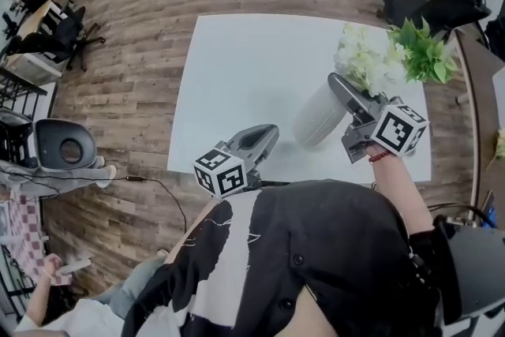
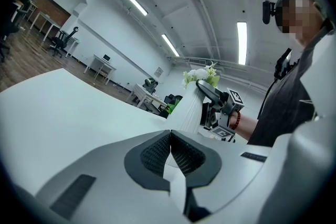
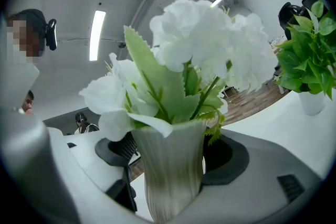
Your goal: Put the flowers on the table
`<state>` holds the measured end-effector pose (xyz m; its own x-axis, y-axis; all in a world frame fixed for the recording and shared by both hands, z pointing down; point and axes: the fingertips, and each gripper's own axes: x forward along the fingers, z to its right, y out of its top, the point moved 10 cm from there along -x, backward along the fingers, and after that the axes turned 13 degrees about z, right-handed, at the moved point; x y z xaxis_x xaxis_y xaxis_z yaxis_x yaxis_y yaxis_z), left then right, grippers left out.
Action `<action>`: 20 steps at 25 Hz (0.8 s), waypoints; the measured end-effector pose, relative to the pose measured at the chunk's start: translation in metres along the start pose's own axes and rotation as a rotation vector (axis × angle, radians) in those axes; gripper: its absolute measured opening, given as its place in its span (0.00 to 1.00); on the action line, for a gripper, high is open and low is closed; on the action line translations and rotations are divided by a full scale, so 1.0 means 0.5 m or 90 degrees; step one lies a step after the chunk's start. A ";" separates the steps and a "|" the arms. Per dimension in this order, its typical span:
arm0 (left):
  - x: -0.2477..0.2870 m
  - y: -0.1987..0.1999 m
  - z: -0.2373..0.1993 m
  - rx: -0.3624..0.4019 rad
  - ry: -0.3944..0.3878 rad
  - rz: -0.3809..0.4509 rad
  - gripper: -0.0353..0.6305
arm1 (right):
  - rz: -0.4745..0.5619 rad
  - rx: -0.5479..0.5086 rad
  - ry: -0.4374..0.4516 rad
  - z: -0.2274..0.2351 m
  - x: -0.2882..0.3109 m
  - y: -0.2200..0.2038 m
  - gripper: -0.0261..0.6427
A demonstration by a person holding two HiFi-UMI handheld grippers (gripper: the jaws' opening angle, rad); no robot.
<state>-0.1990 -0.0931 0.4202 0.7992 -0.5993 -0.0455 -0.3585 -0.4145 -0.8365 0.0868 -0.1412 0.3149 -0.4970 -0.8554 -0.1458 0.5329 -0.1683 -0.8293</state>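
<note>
Right gripper (image 3: 172, 150): jaws closed on the vase (image 3: 170, 170), one pad on each side of its ribbed white body below the rim. The flowers (image 3: 210, 44) (white blooms with green leaves) stand in the vase.

In the head view the vase (image 1: 318, 121) is tilted over the right half of the table (image 1: 237, 75), blooms (image 1: 364, 59) toward the far edge. Contact between the base and the table cannot be determined.

Left gripper (image 2: 170, 152): jaws shut together, nothing between them, held at the near table edge.

A plant (image 1: 426, 51) stands on the far right corner, just beside the blooms.
</note>
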 end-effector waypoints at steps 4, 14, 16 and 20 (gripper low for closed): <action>0.055 -0.008 -0.020 -0.012 -0.010 -0.009 0.07 | 0.013 0.003 -0.006 0.029 0.025 0.028 0.61; 0.128 0.039 -0.074 0.013 -0.011 -0.024 0.07 | 0.029 -0.043 -0.043 0.102 0.100 0.071 0.61; 0.143 0.048 -0.083 0.016 -0.013 -0.026 0.07 | 0.031 -0.045 -0.040 0.122 0.117 0.075 0.61; 0.170 0.059 -0.100 0.023 -0.016 -0.033 0.07 | 0.039 -0.046 -0.043 0.156 0.153 0.070 0.61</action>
<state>-0.1654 -0.1904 0.4190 0.8277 -0.5610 -0.0151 -0.2993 -0.4185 -0.8575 0.1207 -0.2509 0.3169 -0.4162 -0.8945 -0.1631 0.5088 -0.0804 -0.8571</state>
